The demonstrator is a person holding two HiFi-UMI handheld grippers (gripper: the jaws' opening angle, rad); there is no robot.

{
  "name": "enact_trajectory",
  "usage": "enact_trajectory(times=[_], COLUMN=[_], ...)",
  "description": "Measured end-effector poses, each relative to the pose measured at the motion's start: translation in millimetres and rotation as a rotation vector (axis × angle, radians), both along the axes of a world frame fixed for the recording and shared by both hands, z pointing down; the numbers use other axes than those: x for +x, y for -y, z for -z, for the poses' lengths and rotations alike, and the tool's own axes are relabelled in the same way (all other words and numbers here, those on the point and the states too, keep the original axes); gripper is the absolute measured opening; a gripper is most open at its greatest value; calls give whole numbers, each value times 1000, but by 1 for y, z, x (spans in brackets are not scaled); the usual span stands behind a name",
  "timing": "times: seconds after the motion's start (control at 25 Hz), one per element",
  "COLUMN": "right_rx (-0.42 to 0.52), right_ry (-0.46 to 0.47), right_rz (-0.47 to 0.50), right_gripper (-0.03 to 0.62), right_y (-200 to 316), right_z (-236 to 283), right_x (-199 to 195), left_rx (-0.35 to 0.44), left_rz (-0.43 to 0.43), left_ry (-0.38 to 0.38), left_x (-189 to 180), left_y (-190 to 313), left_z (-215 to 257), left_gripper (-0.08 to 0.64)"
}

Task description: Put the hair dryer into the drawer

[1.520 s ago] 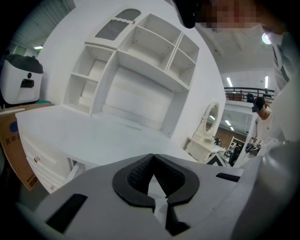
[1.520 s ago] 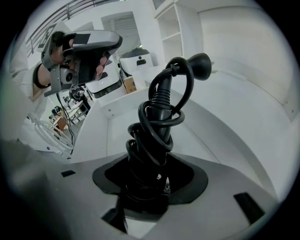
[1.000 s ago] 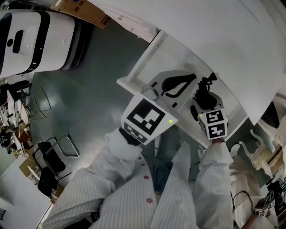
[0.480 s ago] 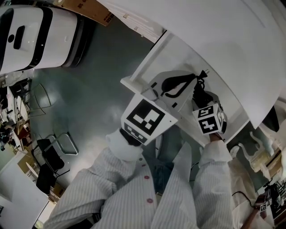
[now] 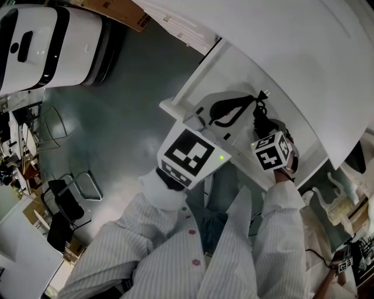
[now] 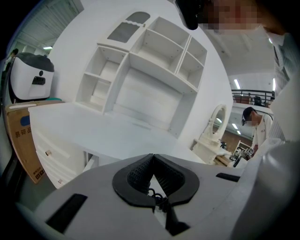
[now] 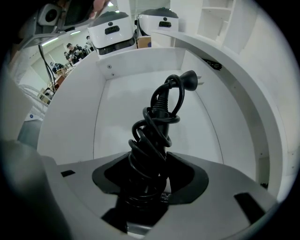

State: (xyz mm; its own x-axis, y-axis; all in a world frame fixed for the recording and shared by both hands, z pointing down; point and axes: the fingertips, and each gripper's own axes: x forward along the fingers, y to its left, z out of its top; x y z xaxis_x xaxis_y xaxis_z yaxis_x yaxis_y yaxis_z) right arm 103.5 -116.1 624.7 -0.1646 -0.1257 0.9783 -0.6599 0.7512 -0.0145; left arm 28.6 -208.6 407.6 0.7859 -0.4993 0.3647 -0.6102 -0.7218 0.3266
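The black hair dryer [image 7: 152, 140] has its cord coiled round the handle, and the plug [image 7: 190, 79] sticks out at the far end. My right gripper [image 7: 150, 176] is shut on it and holds it over the inside of the open white drawer [image 7: 126, 103]. In the head view the right gripper [image 5: 266, 133] is at the drawer's [image 5: 234, 73] right part, with the hair dryer [image 5: 261, 120] pointing inward. My left gripper [image 5: 231, 111] hovers over the drawer's front, beside the right one. In the left gripper view the left gripper [image 6: 152, 164] is shut, its pads meeting with nothing held.
The white desk top [image 5: 292, 41] runs above the drawer. A white machine [image 5: 41, 44] and a cardboard box [image 5: 120, 11] stand on the grey floor at the left. A white shelf unit [image 6: 150, 61] and a vanity mirror [image 6: 215, 124] lie beyond the desk.
My right gripper has carried the hair dryer a little further over the drawer and tilted; the plug now reaches deeper in. The left gripper has hardly moved.
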Motion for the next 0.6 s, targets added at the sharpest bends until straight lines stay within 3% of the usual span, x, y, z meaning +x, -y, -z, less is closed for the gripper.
enact_trajectory(times=[0.6], right_rx=[-91], right_ry=[-70], right_rz=[9], right_gripper=[213], right_y=[4], right_z=[-14], right_x=[-3], left_rx=[-7], left_rz=[-30], left_ry=[6], left_x=[13], left_y=[-4], left_z=[-3], left_gripper=[11])
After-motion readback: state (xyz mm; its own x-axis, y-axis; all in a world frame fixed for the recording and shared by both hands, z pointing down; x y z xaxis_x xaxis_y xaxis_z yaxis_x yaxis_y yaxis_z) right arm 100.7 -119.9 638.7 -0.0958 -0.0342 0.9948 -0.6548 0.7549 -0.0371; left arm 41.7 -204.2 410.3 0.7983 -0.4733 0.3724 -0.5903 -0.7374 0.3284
